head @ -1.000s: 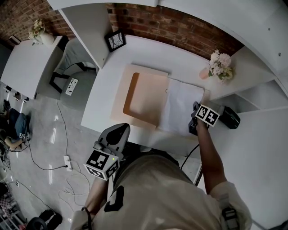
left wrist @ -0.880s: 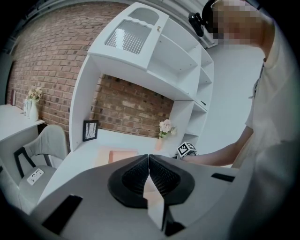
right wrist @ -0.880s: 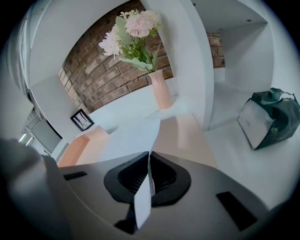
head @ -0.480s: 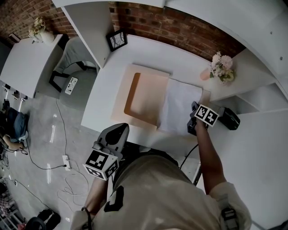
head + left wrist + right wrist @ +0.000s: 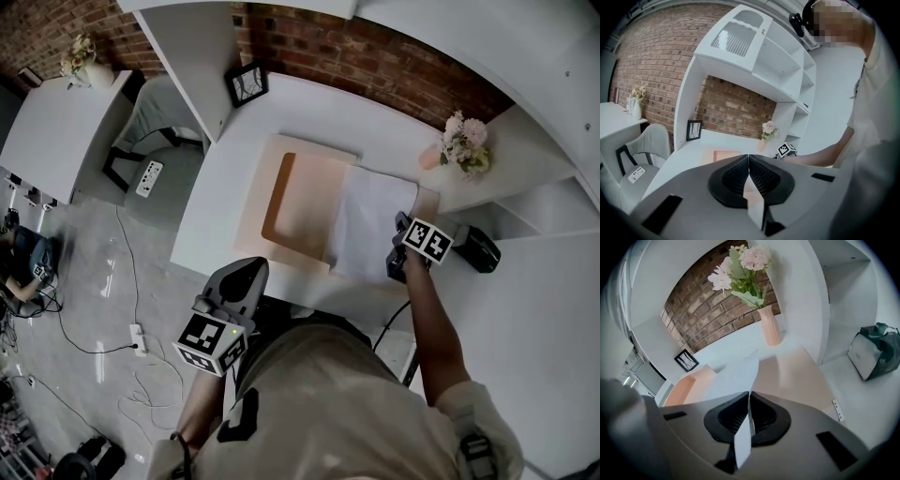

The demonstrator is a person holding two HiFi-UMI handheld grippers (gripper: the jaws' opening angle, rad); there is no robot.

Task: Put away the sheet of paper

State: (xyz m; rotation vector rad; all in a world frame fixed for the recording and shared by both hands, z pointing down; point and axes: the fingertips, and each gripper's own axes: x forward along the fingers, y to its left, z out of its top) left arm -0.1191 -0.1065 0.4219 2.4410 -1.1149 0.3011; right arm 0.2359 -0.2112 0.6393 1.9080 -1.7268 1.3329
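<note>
Desk [image 5: 225, 178] white, backed by brick wall. Peach folder [image 5: 298, 202] lay open on it. Sheet of paper [image 5: 370, 220] lay across folder's right half. Right gripper [image 5: 397, 251] clenched on sheet's near edge. Left gripper [image 5: 247, 274] jaws together, empty, held off desk's near edge.

Grey shells on left claw [image 5: 748, 159], right claw [image 5: 749, 397]; black ribbed pads [image 5: 733, 177]; black-white marker cubes [image 5: 212, 341]. Beige short-sleeved shirt [image 5: 328, 403].
</note>
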